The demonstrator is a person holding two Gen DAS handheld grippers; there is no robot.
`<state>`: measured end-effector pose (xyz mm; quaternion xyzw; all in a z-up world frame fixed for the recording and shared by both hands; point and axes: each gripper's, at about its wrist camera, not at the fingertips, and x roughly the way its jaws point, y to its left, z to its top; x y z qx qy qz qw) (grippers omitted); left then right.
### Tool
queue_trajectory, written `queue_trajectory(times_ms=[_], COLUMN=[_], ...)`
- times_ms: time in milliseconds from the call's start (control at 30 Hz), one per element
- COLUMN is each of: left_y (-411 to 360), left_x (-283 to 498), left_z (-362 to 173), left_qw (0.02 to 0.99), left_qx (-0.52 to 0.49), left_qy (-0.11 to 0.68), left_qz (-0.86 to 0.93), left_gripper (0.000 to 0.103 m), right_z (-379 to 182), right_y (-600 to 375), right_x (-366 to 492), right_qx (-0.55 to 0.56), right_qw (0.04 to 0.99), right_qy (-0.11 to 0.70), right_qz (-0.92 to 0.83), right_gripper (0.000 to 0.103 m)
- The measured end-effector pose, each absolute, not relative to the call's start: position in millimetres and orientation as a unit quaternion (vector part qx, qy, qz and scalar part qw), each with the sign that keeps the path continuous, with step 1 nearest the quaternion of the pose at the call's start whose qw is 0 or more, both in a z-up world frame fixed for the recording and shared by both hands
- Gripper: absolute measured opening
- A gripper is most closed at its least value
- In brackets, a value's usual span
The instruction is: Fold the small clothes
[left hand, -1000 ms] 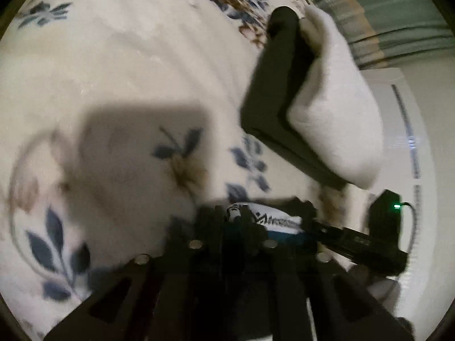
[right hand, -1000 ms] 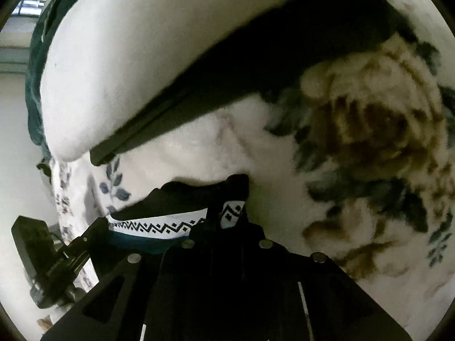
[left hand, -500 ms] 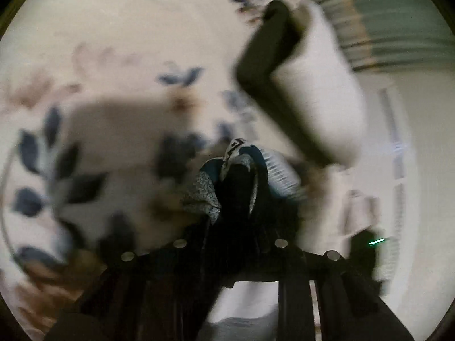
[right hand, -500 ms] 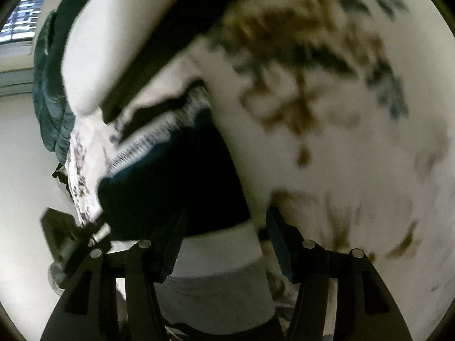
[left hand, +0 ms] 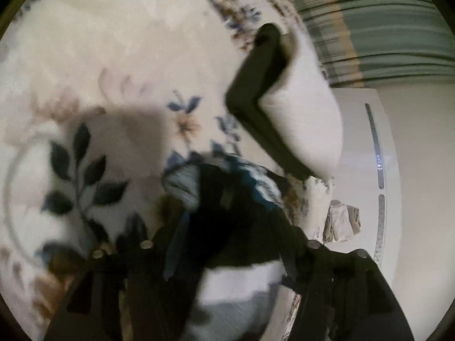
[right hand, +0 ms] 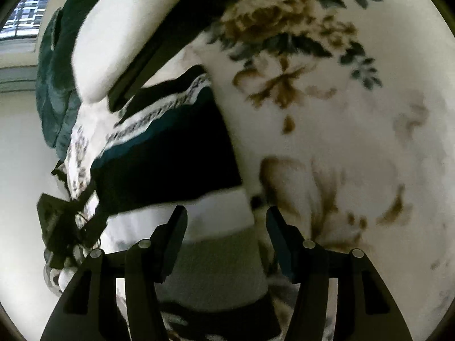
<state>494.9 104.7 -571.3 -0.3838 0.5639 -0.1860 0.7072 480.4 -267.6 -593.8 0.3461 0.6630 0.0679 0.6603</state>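
Both jaws opening; right gripper [right hand: 224, 227] clear of the dark teal-and-white patterned knit garment [right hand: 170, 164]. Soft, limp, light; I'd pinch the banded hem.

Floral bedspread [right hand: 355, 130], green curtain [left hand: 392, 31], pale wall [left hand: 421, 170], window [right hand: 25, 14]

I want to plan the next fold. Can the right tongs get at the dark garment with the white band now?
Probably yes: the right tongs, opening, stand directly over the dark garment, with nothing between them.
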Motion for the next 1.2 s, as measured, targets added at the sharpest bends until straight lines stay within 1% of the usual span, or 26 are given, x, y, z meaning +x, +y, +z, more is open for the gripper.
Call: queue_trajectory(times_ms=[33,133,200,333,433,567,667,767,900,967,1000,1033,1067,1100,1133,1200], left_y=[103.8,104.1,104.6,107.5,113.6,123.9,123.0,114.8,104.5,102.7,101.8,99.7,99.2,100.0,101.4,107.4], left_x=[487.8,454.0,415.9,342.5,277.0,194.7,150.2,123.6,99.0,96.1,95.8,97.0,96.5,94.6,90.8,81.8], left_z=[-561.3,-528.4,-507.8,-496.0,-510.3,-552.7,-576.9,-591.4,-603.0,-601.7,-599.3,-597.8,-596.1,-592.5,-585.6,-574.0], left_qw=[0.712,0.727,0.734,0.739,0.723,0.682,0.660,0.650,0.643,0.649,0.653,0.655,0.655,0.660,0.666,0.676], left_qx=[-0.382,-0.363,-0.342,-0.290,-0.263,-0.256,-0.253,-0.245,-0.233,-0.237,-0.241,-0.244,-0.253,-0.258,-0.262,-0.277], left_qy=[0.558,0.550,0.556,0.585,0.623,0.677,0.701,0.712,0.721,0.713,0.708,0.705,0.701,0.695,0.687,0.672], left_qz=[-0.190,-0.193,-0.189,-0.165,-0.143,-0.105,-0.094,-0.100,-0.116,-0.116,-0.119,-0.120,-0.124,-0.123,-0.123,-0.121], left_gripper=[0.057,0.057,0.057,0.061,0.062,0.062,0.062,0.062,0.062,0.057,0.045,0.015,0.011,0.010,0.009,0.009], right_z=[-587.5,-569.8,-559.6,-552.8,-563.0,-594.1,-619.5,-641.9,-655.8,-660.6,-663.3,-663.4,-662.5,-660.9,-658.0,-645.3], right_y=[-272.2,-277.0,-280.0,-285.6,-281.2,-270.1,-259.3,-244.2,-235.8,-232.5,-228.2,-226.4,-224.1,-221.1,-218.5,-216.1], right_x=[471.6,435.7,405.7,333.7,272.9,192.5,145.9,114.5,91.1,83.9,84.0,83.1,80.6,78.8,78.9,69.3], right_qx=[0.347,0.355,0.359,0.363,0.351,0.343,0.342,0.349,0.371,0.385,0.387,0.389,0.391,0.386,0.390,0.391], right_qw=[0.659,0.649,0.640,0.613,0.587,0.545,0.519,0.499,0.494,0.494,0.495,0.496,0.497,0.499,0.502,0.514], right_qy=[0.664,0.668,0.674,0.694,0.721,0.758,0.777,0.784,0.776,0.769,0.767,0.764,0.762,0.763,0.758,0.750], right_qz=[0.072,0.084,0.090,0.101,0.108,0.102,0.103,0.117,0.127,0.132,0.133,0.134,0.139,0.141,0.144,0.143], right_gripper=[0.069,0.069,0.069,0.069,0.069,0.069,0.069,0.069,0.069,0.069,0.069,0.067,0.051,0.035,0.014,0.011])
